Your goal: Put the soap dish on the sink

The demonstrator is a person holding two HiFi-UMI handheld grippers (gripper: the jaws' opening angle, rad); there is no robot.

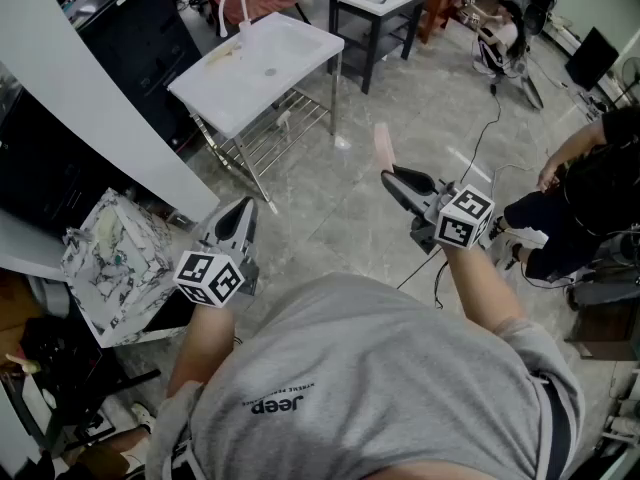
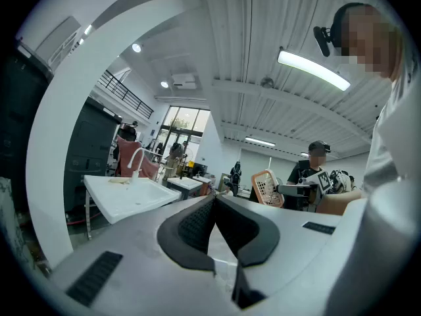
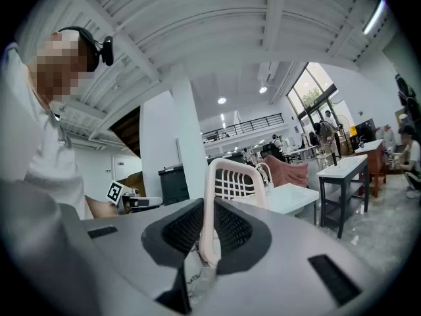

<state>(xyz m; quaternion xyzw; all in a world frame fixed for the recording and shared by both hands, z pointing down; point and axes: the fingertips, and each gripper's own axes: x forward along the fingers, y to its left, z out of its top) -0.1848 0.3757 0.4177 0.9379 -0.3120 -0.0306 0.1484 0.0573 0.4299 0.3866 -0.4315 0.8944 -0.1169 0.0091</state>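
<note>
The right gripper [image 1: 391,175] is clenched on the soap dish [image 1: 383,143], a pale pink piece with a slotted grid. In the right gripper view the dish [image 3: 234,182] stands on edge with one side of its rim pinched between the two dark pads, while the rest of it rises past the jaw tips of the right gripper [image 3: 209,210] and leans a little to the right. From the head view the dish shows only as a thin pink sliver just beyond the jaw tips, held in the air over the grey floor [image 1: 350,208]. It is well apart from the white sink [image 1: 255,63], which stands on a metal frame towards the upper left with its curved faucet [image 1: 232,8] at the far edge. In the right gripper view the sink [image 3: 293,197] lies behind the dish and slightly to its right. The left gripper [image 1: 247,208] is held at the person's other side, nearer the sink's frame. In its own view the left gripper [image 2: 214,200] has its jaws brought together at the tips with nothing between them, and the sink [image 2: 125,196] sits ahead to the left.
</note>
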